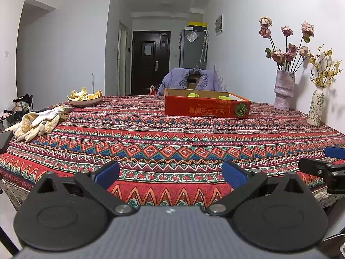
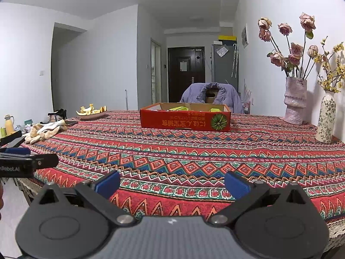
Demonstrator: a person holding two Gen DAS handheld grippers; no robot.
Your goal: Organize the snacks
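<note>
A shallow red cardboard box [image 1: 207,108] stands on the far middle of the patterned tablecloth [image 1: 151,138]; it also shows in the right wrist view [image 2: 185,122]. Yellow-green snack packets [image 1: 194,95] lie inside it, mostly hidden by its wall; they show in the right wrist view too [image 2: 179,108]. My left gripper [image 1: 170,173] is open and empty over the table's near edge. My right gripper [image 2: 172,183] is open and empty beside it. The right gripper's side shows at the right of the left wrist view [image 1: 323,166], and the left gripper's side at the left of the right wrist view [image 2: 28,161].
A plate of orange peel and slices [image 1: 85,97] and a pair of knitted gloves [image 1: 38,122] lie at the left. Two vases of flowers [image 1: 284,90] [image 1: 315,108] stand at the right by the wall. A chair with a purple jacket [image 1: 189,79] is behind the box.
</note>
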